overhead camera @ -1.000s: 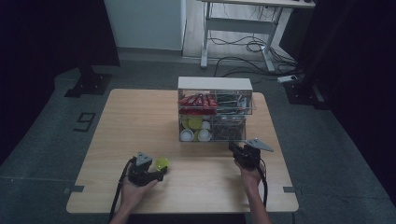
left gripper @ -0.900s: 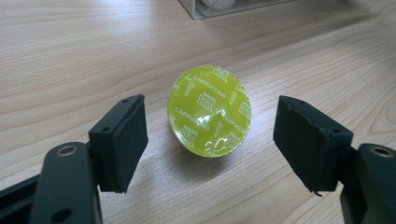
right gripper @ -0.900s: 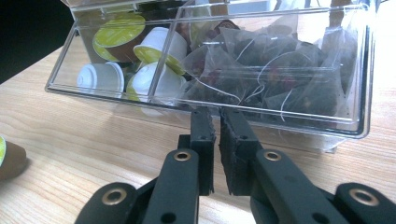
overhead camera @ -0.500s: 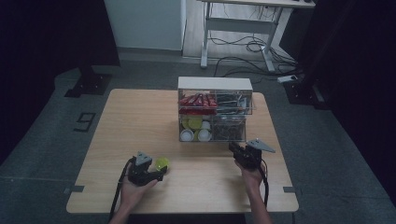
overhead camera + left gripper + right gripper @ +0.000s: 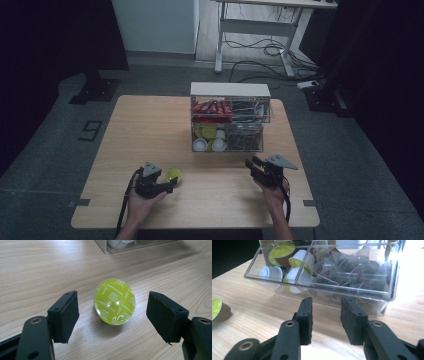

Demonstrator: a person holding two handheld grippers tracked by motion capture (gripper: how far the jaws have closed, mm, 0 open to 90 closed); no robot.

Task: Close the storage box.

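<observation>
My left gripper [image 5: 112,317] is wide open, its jaws either side of the green coffee capsule [image 5: 115,301] without touching it. The capsule lies tipped on its side on the wooden table [image 5: 150,130], near my edge, well apart from the clear drawer box [image 5: 230,122]. If I close now, I think the rounded, sloping body could squirt out from between the pads or roll away, since it rests on a curved wall. Its shiny lime foil lid, printed "cappuccino", faces me and tilts upward. My right gripper [image 5: 325,315] is open too, holding nothing, pointed at the box's lower drawer [image 5: 322,277] of capsules and tea bags.
</observation>
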